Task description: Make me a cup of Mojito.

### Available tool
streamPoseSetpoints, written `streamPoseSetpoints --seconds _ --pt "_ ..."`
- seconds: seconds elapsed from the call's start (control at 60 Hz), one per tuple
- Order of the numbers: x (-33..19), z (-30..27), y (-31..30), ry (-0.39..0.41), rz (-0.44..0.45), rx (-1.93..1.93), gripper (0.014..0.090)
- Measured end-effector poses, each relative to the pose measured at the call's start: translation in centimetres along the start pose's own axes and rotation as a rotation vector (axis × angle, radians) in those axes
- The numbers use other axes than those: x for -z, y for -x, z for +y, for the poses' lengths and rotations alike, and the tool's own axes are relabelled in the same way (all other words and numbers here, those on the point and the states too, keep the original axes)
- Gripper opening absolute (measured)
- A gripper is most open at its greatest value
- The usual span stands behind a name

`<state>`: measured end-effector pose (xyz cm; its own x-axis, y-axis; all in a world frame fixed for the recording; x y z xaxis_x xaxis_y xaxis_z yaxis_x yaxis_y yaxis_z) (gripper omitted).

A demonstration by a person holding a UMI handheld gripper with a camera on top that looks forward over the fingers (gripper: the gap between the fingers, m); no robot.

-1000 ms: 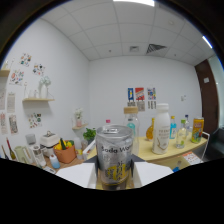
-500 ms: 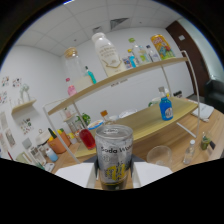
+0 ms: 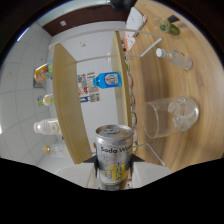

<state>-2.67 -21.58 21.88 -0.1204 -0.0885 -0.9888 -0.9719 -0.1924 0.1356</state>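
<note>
A silver can labelled "Soda Water" (image 3: 114, 155) sits between my fingers, and my gripper (image 3: 114, 169) is shut on its sides. The whole view is rolled about a quarter turn, so the can is held tipped on its side relative to the room. Its top is open. A clear glass (image 3: 167, 117) with ice cubes in it stands on the wooden table (image 3: 205, 80), just beyond the can and to its right. No liquid shows leaving the can.
A small clear bottle (image 3: 175, 57) lies on the table beyond the glass, with a green item (image 3: 172, 27) farther off. Wooden shelves (image 3: 67, 105) on the white wall carry a blue bottle (image 3: 107, 80) and other bottles.
The view has kept rolling, from upright through a slant to about a quarter turn. The can has tipped with the gripper, and the glass with ice has come closer.
</note>
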Motion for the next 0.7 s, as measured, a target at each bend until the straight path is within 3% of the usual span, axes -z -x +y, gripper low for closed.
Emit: streamPoseSetpoints --seconds 0.2,0.417,0.533,0.7 --pt "0.3 -1.2 1.5 -0.026 -0.122 -0.434 0.0499" --pt "0.5 -2.2 1.7 -0.042 -0.137 -0.506 0.0504" --pt "0.5 -2.2 2.5 -0.045 -0.113 -0.328 0.0500" --pt "0.6 -1.2 4.9 -0.053 -0.026 0.356 0.0504"
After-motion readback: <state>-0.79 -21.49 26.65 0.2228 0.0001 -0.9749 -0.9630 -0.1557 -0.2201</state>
